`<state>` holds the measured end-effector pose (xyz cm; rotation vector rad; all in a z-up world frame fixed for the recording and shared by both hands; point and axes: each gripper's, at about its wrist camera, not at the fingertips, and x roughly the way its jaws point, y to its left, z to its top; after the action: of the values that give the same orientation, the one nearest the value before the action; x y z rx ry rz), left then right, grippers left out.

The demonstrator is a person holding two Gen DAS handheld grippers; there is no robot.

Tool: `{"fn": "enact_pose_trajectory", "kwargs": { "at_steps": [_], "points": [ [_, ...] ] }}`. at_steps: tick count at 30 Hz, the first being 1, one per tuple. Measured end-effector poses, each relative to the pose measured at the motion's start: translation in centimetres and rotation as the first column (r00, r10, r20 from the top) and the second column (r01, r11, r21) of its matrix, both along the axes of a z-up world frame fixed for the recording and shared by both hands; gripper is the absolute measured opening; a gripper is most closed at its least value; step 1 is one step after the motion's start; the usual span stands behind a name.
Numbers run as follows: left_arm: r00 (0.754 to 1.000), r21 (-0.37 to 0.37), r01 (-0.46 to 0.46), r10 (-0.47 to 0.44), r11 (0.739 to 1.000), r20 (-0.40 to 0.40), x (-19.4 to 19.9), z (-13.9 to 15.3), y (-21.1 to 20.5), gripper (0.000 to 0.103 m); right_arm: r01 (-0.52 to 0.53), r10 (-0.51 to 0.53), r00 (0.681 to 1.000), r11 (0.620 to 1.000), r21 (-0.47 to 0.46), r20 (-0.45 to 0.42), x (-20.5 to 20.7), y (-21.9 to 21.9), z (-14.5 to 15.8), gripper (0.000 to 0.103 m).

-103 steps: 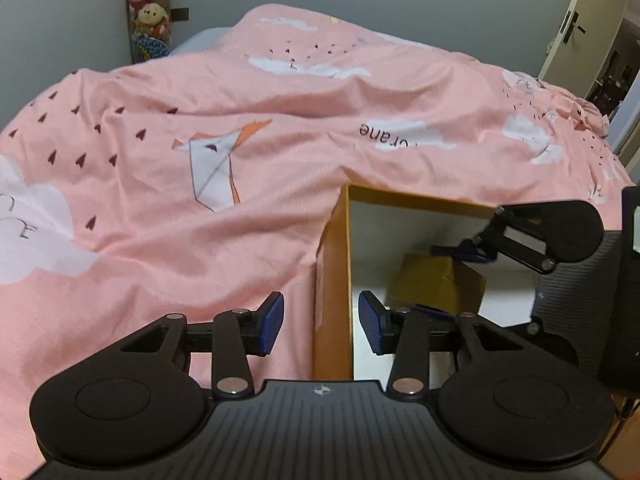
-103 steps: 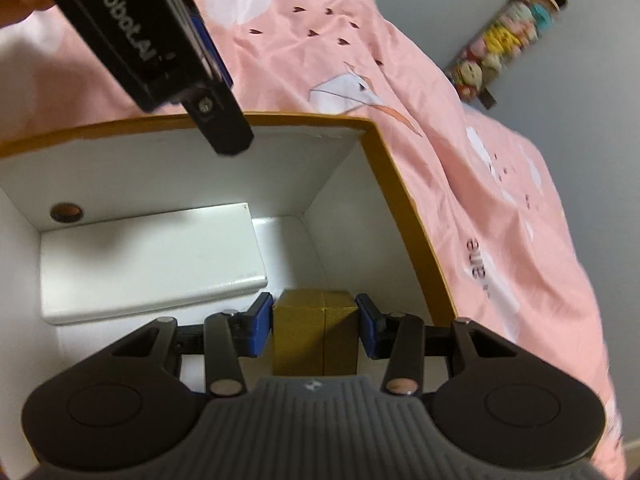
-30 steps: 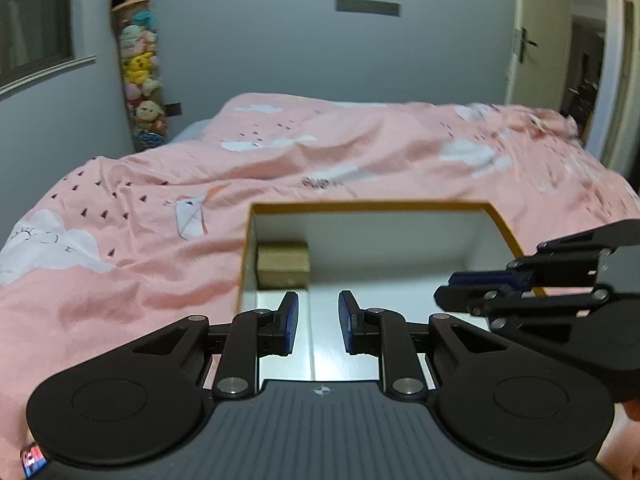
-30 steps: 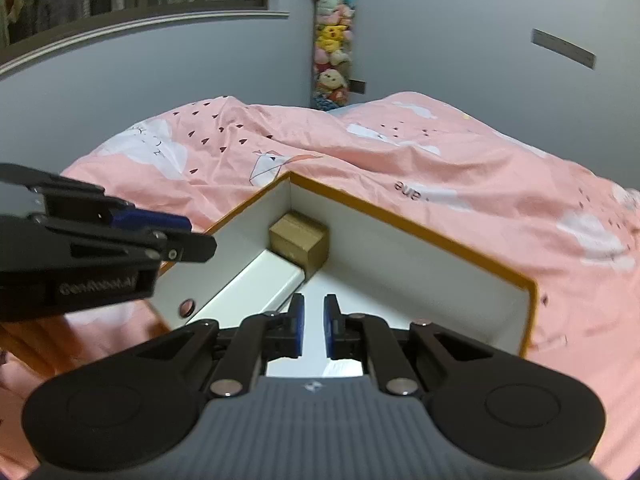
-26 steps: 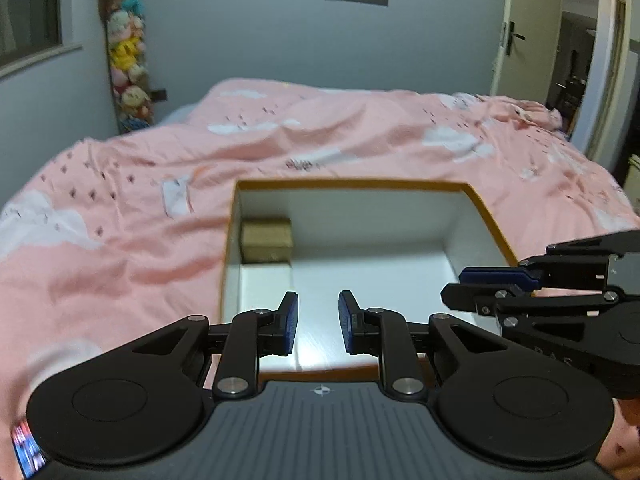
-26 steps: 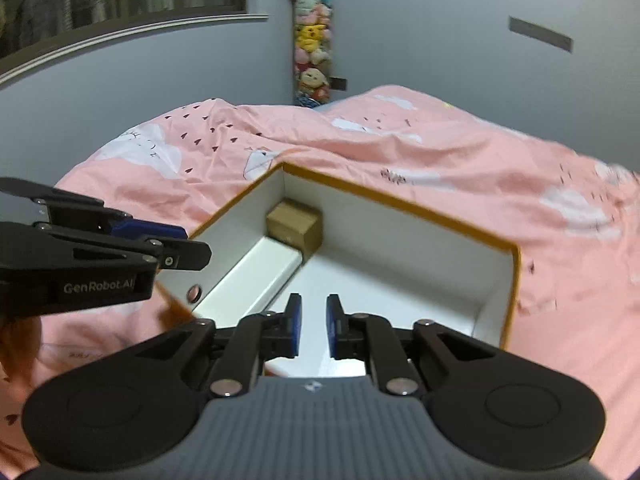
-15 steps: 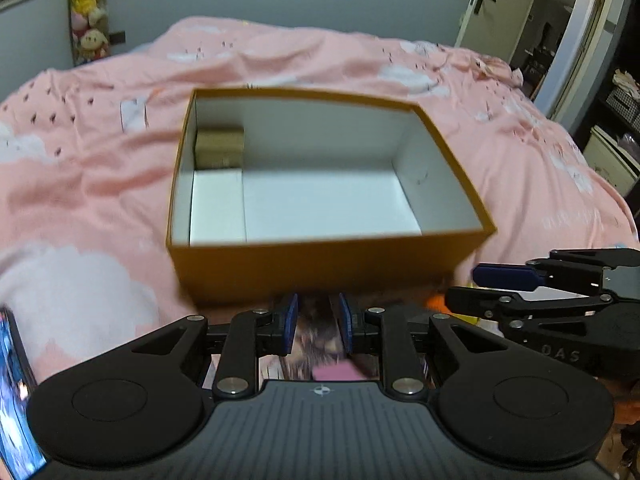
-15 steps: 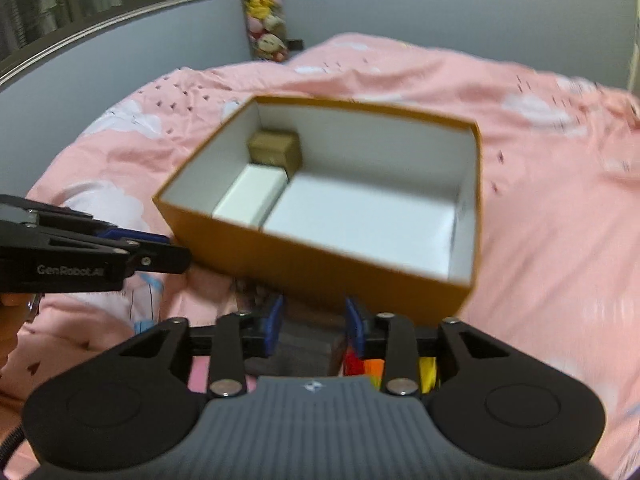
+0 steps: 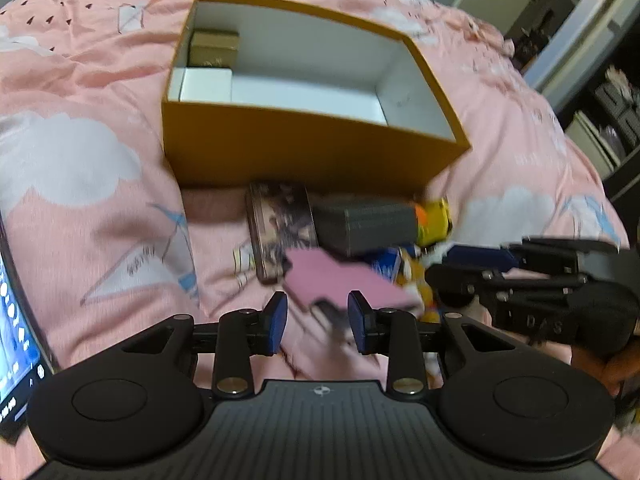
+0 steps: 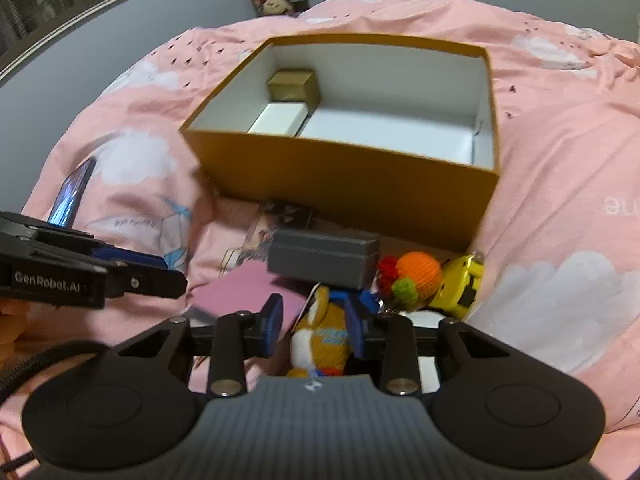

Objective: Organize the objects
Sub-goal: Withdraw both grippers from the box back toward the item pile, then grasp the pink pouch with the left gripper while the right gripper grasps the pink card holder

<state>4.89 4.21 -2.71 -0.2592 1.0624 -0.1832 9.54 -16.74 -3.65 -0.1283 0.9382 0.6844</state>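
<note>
An open orange box (image 9: 304, 152) (image 10: 344, 184) sits on the pink bed. Inside it are a small gold box (image 9: 214, 48) (image 10: 294, 86) and a white box (image 9: 206, 85) (image 10: 278, 119). Loose objects lie in front of it: a grey box (image 9: 362, 224) (image 10: 322, 258), a pink flat item (image 9: 340, 282) (image 10: 244, 286), a picture tin (image 9: 278, 230), an orange knitted ball (image 10: 416, 270), a yellow tape measure (image 10: 460, 284) and an orange plush toy (image 10: 320, 338). My left gripper (image 9: 317, 322) is open above the pink item. My right gripper (image 10: 315, 322) is open over the plush toy.
A phone (image 10: 72, 192) lies on the bed at the left; its lit screen shows at the left wrist view's edge (image 9: 12, 340). Pink bedding (image 9: 80, 160) surrounds the box. Shelves and a doorway (image 9: 592, 60) stand at the far right.
Both grippers pulled back from the orange box and down toward the loose objects in front of it. Both jaws opened wider. The gold box was released earlier and stays inside the orange box.
</note>
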Motion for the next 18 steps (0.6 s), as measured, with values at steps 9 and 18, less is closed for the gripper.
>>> {"fn": "enact_pose_trajectory", "kwargs": {
  "at_steps": [9,18],
  "points": [
    [0.991,0.046,0.130,-0.128,0.990,-0.045,-1.5,0.5,-1.3,0.050,-0.141,0.138,0.989,0.987,-0.076,-0.050,-2.4,0.3,-1.0,0.033],
    [0.964,0.074,0.243,-0.232,0.967,-0.130,-1.5,-1.5,-3.1,0.054,-0.270,0.253,0.954,0.958,-0.095,-0.158,-3.3,1.5,-2.6,0.032]
  ]
}}
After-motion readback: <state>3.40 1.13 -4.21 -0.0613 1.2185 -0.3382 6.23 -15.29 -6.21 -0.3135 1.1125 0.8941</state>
